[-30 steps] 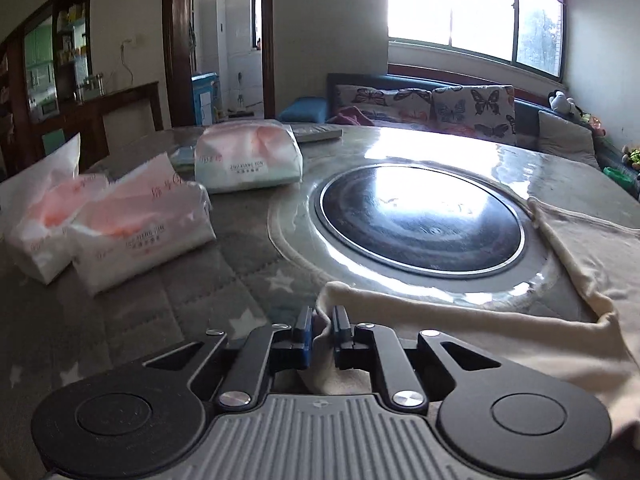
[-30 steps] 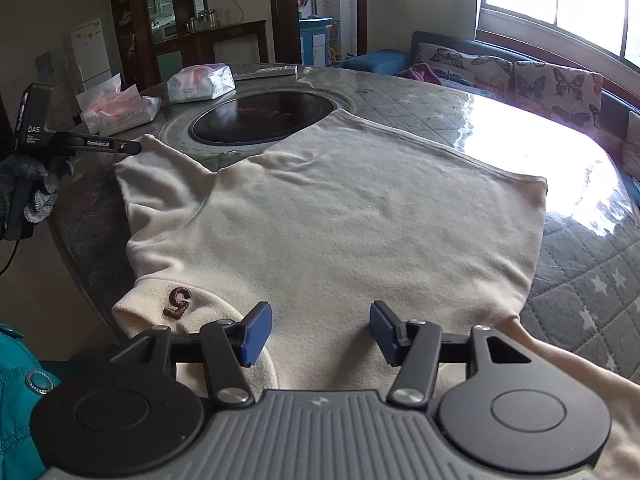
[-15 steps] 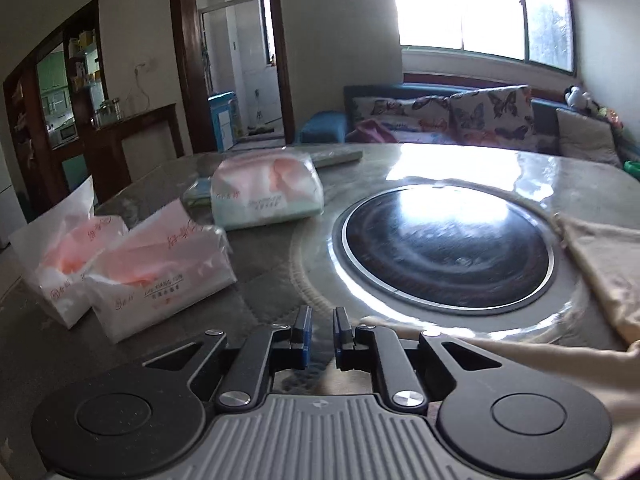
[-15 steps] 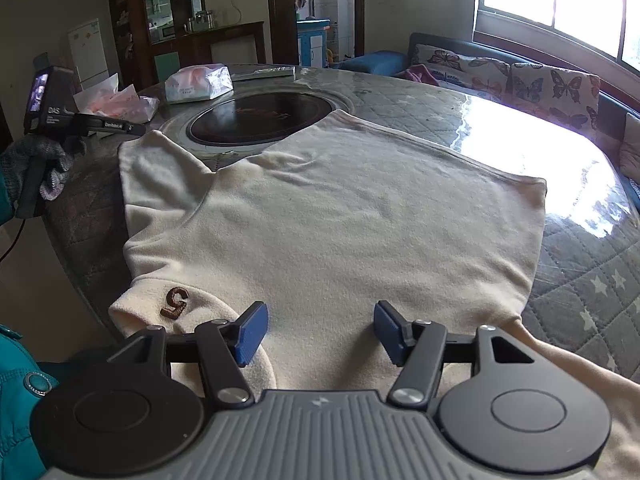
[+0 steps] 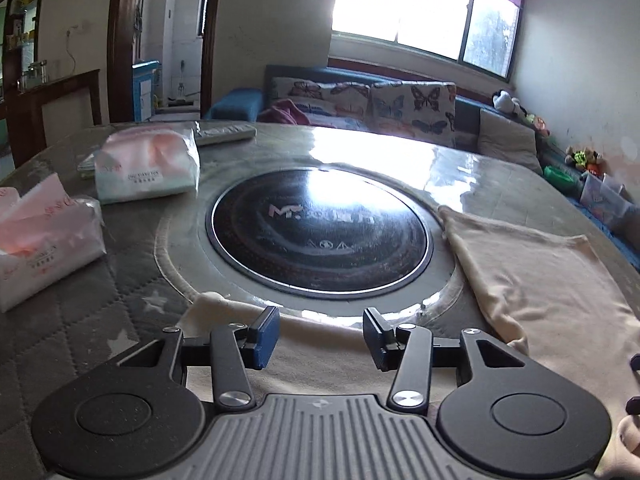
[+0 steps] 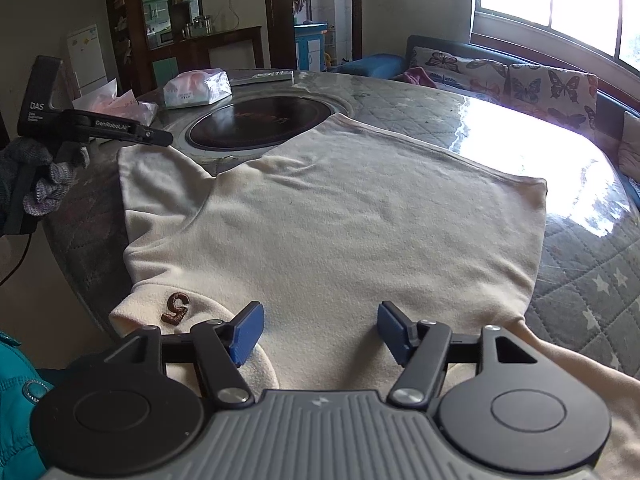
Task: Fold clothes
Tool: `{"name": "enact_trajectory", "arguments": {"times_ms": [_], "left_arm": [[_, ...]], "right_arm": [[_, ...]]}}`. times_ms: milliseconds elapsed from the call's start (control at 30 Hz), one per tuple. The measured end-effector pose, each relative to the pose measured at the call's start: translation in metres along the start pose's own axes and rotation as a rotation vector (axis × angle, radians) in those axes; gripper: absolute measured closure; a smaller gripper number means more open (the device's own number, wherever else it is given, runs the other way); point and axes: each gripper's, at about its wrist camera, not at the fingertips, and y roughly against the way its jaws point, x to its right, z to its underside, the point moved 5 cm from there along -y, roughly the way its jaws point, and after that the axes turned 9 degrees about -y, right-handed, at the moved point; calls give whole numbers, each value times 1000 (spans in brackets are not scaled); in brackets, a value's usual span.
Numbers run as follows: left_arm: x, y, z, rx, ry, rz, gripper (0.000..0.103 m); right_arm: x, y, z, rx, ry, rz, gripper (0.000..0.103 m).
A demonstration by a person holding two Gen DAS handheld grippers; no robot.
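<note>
A cream shirt (image 6: 360, 220) with a brown "5" patch (image 6: 176, 308) lies spread flat on the quilted table cover (image 6: 580, 280). My right gripper (image 6: 320, 334) hovers over its near edge. The jaws are opening and the cloth lies under them, not between the pads. My left gripper (image 5: 320, 336) stands over the sleeve end (image 5: 212, 304). Its jaws are also opening, with nothing pinched. In the right wrist view the left gripper (image 6: 166, 138) reaches in from the left, held by a gloved hand (image 6: 40, 176).
A round black hob plate (image 5: 320, 236) is set into the table beyond the sleeve. Three tissue packs (image 5: 148, 168) and a remote (image 5: 224, 133) sit at the far left. The table edge drops off at the left (image 6: 80, 280). A sofa with butterfly cushions (image 5: 400, 108) stands behind.
My left gripper went from shut on the sleeve edge to open, letting the cloth go, and swung so the hob plate now sits centred. The right gripper's jaws widened slightly.
</note>
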Motion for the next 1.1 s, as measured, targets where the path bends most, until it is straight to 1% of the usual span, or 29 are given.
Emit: {"name": "enact_trajectory", "arguments": {"times_ms": [33,200,267,400,500,567,700,800,900,967,1100], "left_arm": [[-1,-5,1,-12,-1,-8,54],[-10,-17,-3,-13,-17,-48,55],[-10,-22,-5,-17,-50,-70,55],[-5,-32,-7,-14,-146,-122,55],[-2,-35,-8,-18,-175,-143,54],[-1,-35,-9,-25,-175,-144,54],[0,-30,-11,-25,-142,-121,54],[4,-22,-13,-16,-136,-108,53],[14,-8,-14,4,-127,-68,53],[24,3,-13,19,-123,-14,53],[55,28,0,54,-126,155,53]], "right_arm": [[0,0,0,0,-1,-1,38],[1,-1,-1,1,-5,-2,36],[1,-1,-1,1,-7,-2,36],[1,-1,-1,1,-6,-1,35],[0,-1,-2,4,-8,-3,35],[0,0,-2,7,-9,-4,35],[-1,2,-4,17,-7,-8,35],[-2,3,-4,23,-4,-9,35],[-2,4,-3,31,-7,-8,35],[-2,6,-3,36,-11,-6,34],[-2,8,-3,40,-17,-1,34]]}}
